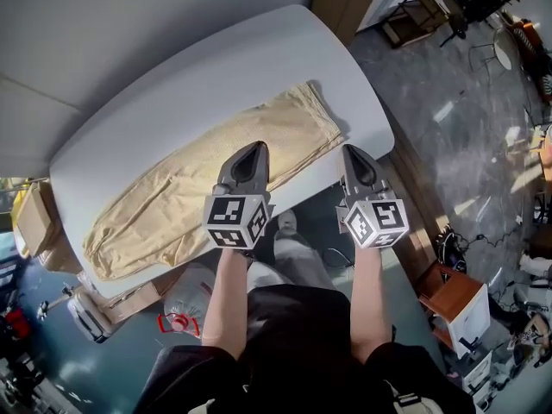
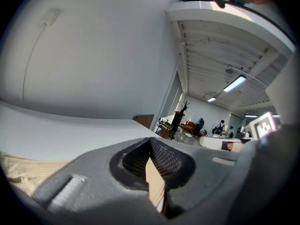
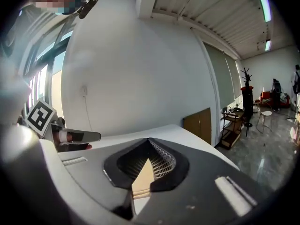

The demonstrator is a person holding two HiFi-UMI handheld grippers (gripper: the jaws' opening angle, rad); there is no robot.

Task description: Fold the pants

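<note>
I count one pair of tan pants (image 1: 216, 171) lying flat along one white table (image 1: 172, 84), and two grippers. The left gripper (image 1: 255, 147) hangs over the pants' near edge and the right gripper (image 1: 350, 151) beside their end. Both have their jaws pressed together and hold nothing. Only the head view shows the whole pants; each gripper view shows a tan sliver.

Bright daylight, fisheye distort., dark corners
</note>
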